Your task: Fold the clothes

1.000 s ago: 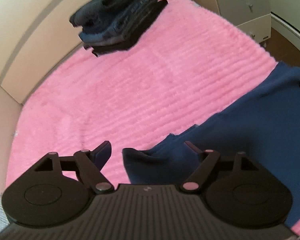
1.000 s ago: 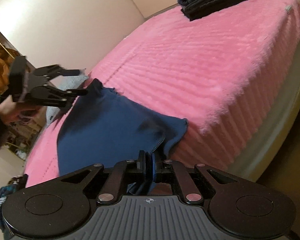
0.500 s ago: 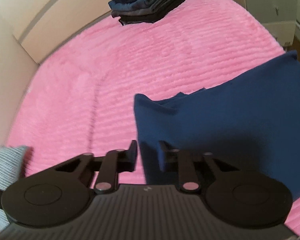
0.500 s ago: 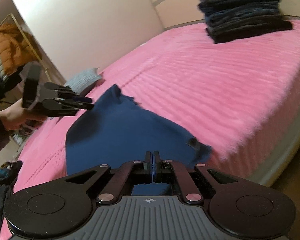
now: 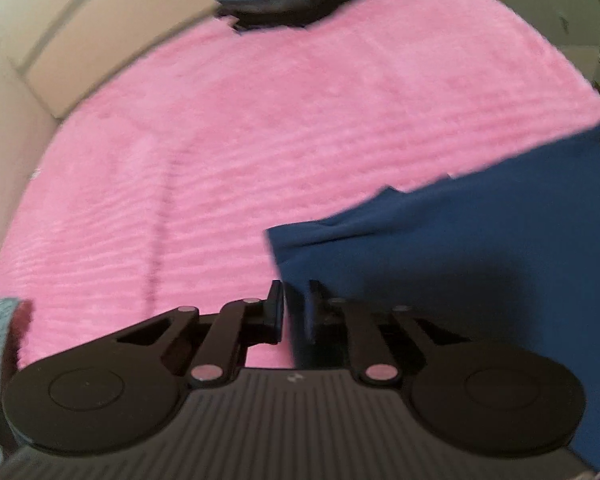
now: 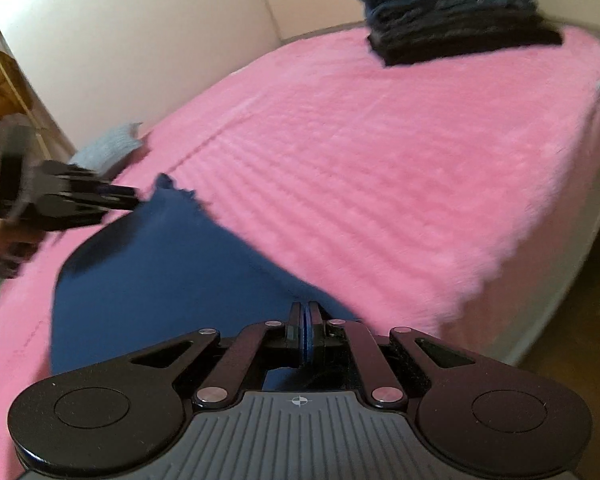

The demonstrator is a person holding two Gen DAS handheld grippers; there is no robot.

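While blurred, navy cloth (image 6: 156, 280) apparently taut, corners in clenched left gripper (image 5: 294, 312), right gripper (image 6: 305, 332).

Garment (image 6: 148, 280) on bed (image 6: 380, 160); folded stack (image 6: 452, 12) behind.

You are looking at a plain dark navy knit garment (image 6: 156, 280), spread nearly flat on the pink ribbed plush bedspread (image 6: 380, 168) close to the bed's near edge. Its far corner (image 5: 278, 236) is slightly lifted and frayed-looking. At the far end of the bed you have a neat stack of folded dark blue and black clothes (image 6: 452, 12).
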